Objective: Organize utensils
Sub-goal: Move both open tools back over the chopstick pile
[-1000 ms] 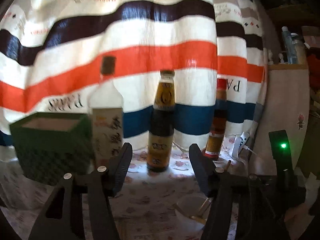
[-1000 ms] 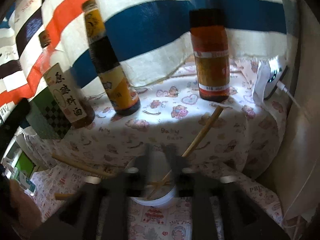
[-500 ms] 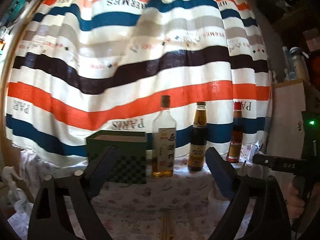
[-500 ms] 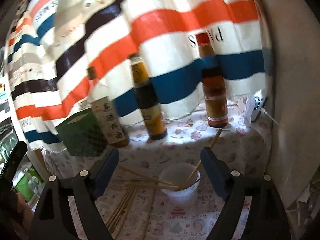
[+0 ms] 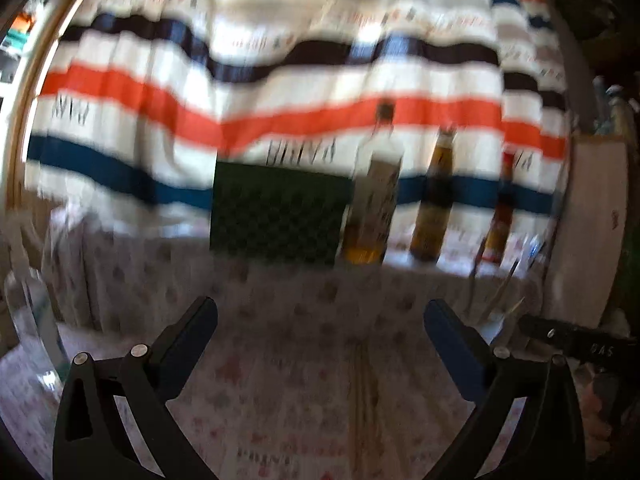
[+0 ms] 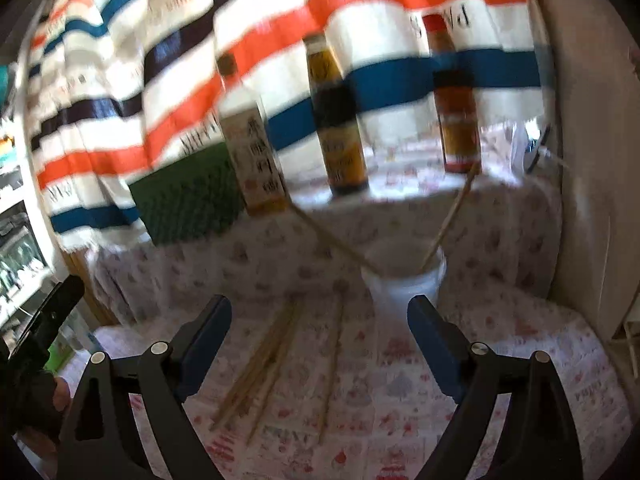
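A white cup (image 6: 404, 278) stands on the patterned tablecloth with two chopsticks leaning out of it. Several loose wooden chopsticks (image 6: 272, 360) lie on the cloth in front of it, seen blurred as chopsticks (image 5: 362, 392) in the left wrist view. My right gripper (image 6: 320, 316) hovers over the loose chopsticks, its jaws opening wide with nothing held between them. My left gripper (image 5: 320, 320) is also still opening, empty, above the cloth. The cup is mostly hidden at the right of the left wrist view.
A green checkered box (image 6: 188, 200) (image 5: 276, 216) and three sauce bottles (image 6: 340, 120) stand along the back, before a striped curtain (image 5: 280, 80). A white cabinet side (image 6: 592, 160) bounds the right. The other hand-held gripper (image 6: 48, 320) shows at the left edge.
Both grippers have pulled back from the bottles and cup, and both have opened wider. The loose chopsticks on the cloth have come into view.
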Demonstrator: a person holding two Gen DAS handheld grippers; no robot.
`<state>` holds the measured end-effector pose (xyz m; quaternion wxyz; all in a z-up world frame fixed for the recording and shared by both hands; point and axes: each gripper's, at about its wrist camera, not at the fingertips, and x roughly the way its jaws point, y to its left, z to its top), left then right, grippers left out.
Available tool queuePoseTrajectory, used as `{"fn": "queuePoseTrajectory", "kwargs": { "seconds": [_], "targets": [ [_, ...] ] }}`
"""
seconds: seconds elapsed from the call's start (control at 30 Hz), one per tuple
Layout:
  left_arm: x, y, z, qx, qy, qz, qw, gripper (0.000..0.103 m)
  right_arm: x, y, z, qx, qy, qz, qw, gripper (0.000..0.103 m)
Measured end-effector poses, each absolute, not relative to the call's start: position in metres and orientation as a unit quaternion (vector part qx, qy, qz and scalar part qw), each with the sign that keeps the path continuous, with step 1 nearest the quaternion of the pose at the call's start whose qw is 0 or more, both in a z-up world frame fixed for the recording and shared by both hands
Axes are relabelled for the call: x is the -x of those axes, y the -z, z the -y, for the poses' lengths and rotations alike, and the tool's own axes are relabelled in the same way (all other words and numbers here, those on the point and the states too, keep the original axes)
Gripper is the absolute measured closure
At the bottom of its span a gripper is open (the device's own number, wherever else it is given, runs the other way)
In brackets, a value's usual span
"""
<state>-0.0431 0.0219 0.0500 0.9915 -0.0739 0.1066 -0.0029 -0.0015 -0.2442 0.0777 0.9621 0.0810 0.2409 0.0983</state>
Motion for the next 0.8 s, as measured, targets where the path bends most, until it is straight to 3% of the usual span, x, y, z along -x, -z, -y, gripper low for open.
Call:
{"fn": "queuePoseTrajectory", "kwargs": {
  "seconds": [0.13, 0.37, 0.8],
  "targets": [
    [0.017, -0.03, -0.03, 0.084, 0.001, -0.168, 0.982, 0.001, -0.012, -0.054, 0.244, -0.08, -0.079, -0.273, 0.955, 0.012],
    [0.006, -0.012, -0.041, 0.116, -0.008, -0.211, 0.97, 0.001, -0.025, -0.033, 0.247, -0.066, -0.055, -0.307, 0.948, 0.012],
    [-0.02, 0.011, -0.051, 0.121, -0.025, -0.295, 0.948, 0.001, -0.03, -0.028, 0.236, -0.036, -0.044, -0.322, 0.945, 0.012]
  ]
}}
